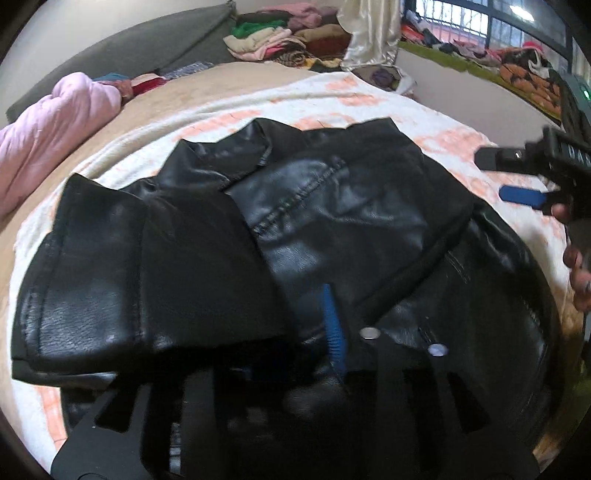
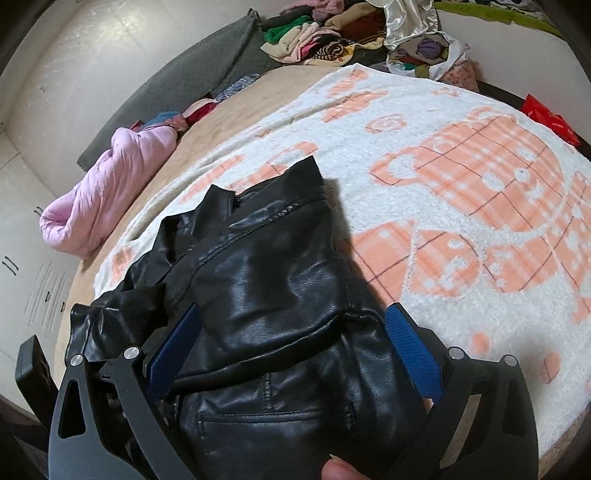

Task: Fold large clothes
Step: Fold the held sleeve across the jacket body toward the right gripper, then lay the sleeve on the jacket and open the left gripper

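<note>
A black leather jacket lies crumpled on a white and orange blanket on a bed. My left gripper is low over the jacket's near part. Its one visible blue pad stands bare, and a jacket fold hides the other finger. My right gripper hovers over the jacket with its jaws wide apart, the leather lying below and between the blue pads. In the left wrist view the right gripper stands at the jacket's right edge with nothing between its fingers.
A pink quilt lies rolled at the bed's left edge. A pile of mixed clothes sits beyond the bed's far end. A red packet lies at the far right edge. The person's thumb shows at the bottom.
</note>
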